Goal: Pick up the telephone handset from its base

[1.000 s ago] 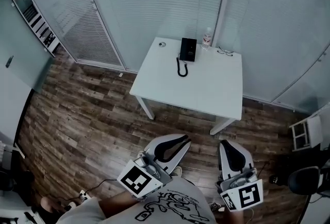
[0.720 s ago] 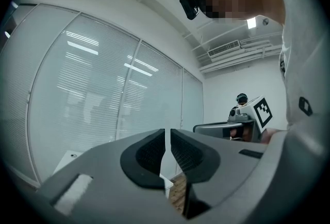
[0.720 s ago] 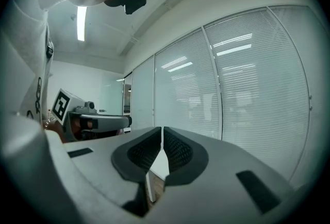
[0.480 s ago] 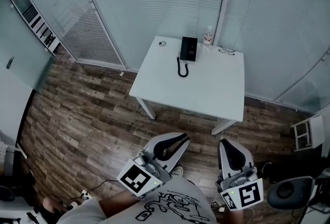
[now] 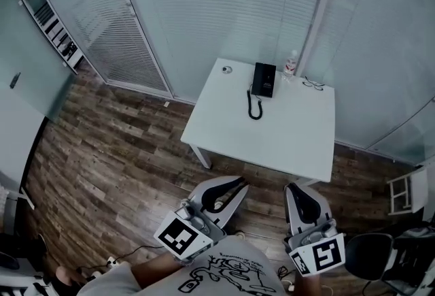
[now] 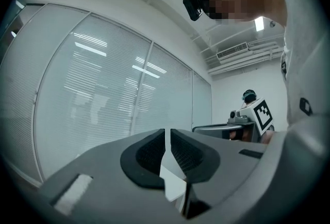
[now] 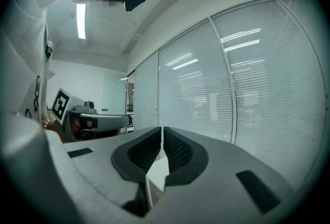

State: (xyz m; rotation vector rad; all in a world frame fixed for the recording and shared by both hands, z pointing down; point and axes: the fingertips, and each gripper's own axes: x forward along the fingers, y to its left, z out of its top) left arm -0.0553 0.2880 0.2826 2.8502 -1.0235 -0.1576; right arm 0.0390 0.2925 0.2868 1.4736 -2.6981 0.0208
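A black telephone (image 5: 264, 79) sits at the far side of the white table (image 5: 272, 135), and its coiled cord (image 5: 255, 103) trails onto the tabletop. It is too small to tell the handset from the base. Both grippers are held low in front of my body, well short of the table and over the wooden floor. My left gripper (image 5: 239, 183) (image 6: 167, 138) has its jaws together with nothing between them. My right gripper (image 5: 293, 187) (image 7: 162, 135) is also shut and empty. Both point level toward the glass wall.
A clear bottle (image 5: 291, 63), a pair of glasses (image 5: 312, 83) and a small round object (image 5: 226, 70) lie near the phone. Glass walls with blinds stand behind the table. A dark chair (image 5: 380, 247) is at my right, a shelf (image 5: 47, 15) at the far left.
In the head view the table and phone have shifted right and slightly down. The chair at the right has slid further into view. Both grippers stay shut before my body.
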